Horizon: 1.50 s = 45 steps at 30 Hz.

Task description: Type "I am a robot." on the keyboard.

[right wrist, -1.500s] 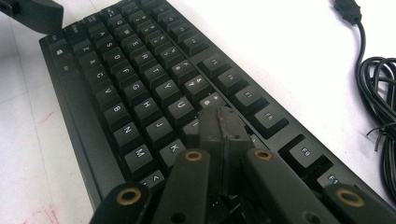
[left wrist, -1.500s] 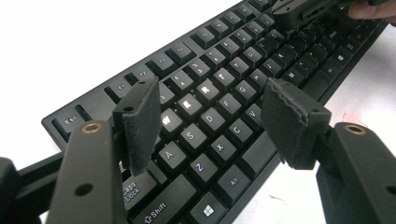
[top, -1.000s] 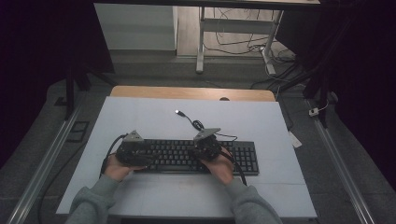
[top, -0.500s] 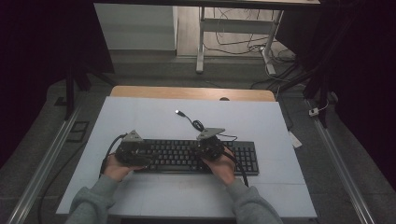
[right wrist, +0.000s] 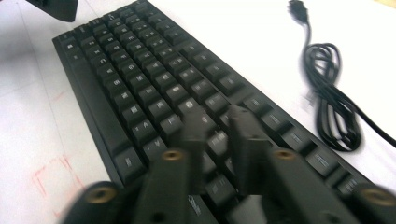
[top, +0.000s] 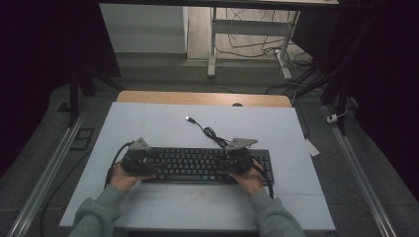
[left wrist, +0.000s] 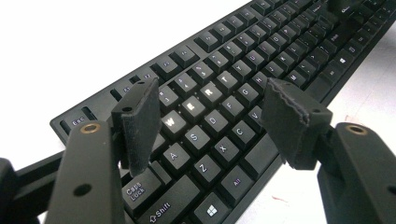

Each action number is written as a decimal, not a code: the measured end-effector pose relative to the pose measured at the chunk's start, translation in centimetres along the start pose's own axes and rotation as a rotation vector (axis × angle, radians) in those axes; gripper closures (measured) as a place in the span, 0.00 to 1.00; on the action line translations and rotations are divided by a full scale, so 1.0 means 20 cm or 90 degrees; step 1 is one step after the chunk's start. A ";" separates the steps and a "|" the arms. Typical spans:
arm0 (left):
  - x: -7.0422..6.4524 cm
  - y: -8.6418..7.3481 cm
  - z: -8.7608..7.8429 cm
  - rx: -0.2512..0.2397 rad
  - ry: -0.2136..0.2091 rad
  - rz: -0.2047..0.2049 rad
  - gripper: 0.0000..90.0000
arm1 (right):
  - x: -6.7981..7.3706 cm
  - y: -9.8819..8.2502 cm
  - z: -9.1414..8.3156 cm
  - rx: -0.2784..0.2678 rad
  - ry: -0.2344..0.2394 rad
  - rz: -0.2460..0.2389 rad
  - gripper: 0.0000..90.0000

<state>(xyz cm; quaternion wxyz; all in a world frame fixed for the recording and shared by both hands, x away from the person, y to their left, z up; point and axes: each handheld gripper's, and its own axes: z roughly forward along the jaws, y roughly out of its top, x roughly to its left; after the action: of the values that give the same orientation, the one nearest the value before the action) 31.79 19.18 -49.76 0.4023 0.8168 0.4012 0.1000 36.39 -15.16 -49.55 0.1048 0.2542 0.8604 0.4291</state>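
Since prev. frame: my right tool [top: 240, 157] has slid a bit toward the right end of the keyboard [top: 197, 165]; its jaws have just been opening, nothing between them. Left tool [top: 140, 159] unchanged, keyboard same spot.

High view: keyboard lies flat on the white bench [top: 148, 123], long side across, near my edge. Left tool sits over kbd's left end, right tool over the right-centre keys. Both held in my hands, sleeves coming in from below. Black USB cable [top: 210, 132] loops on the bench just behind the kbd, plug end pointing away.

Left gripper view: left tool [left wrist: 215, 121] jaws stand wide apart, pads hovering above the letter block, W/E/R/T, A/S/D, Z/X/C keys seen in the gap. Holds nothing. Caps Lock and Shift keys sit at the near jaw.

Right gripper view: blurred. Right tool [right wrist: 219, 140] jaws only narrowly parted, a thin gap, no object in it; tips low over mid-kbd keys, contact w/ keys can't tell. Coiled cable [right wrist: 334, 112] on bench beside the kbd's far edge. Left tool's tip [right wrist: 58, 8] shows at top corner.
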 end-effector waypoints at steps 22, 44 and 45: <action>0.01 0.00 -0.02 -0.007 0.005 -0.004 0.41 | 0.00 -0.19 -0.25 -0.048 -0.031 0.014 0.53; -0.07 0.05 -0.01 -0.020 -0.040 0.039 0.61 | 0.00 -0.19 -0.22 -0.036 -0.022 0.000 0.53; -0.08 0.05 -0.01 -0.018 -0.045 0.042 0.65 | 0.00 -0.19 -0.22 -0.033 -0.024 -0.001 0.53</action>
<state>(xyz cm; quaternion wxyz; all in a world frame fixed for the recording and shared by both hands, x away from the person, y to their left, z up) 31.25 17.69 -48.63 0.4243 0.8268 0.3581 0.0901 33.39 -20.05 -49.82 0.1282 0.2587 0.8471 0.4462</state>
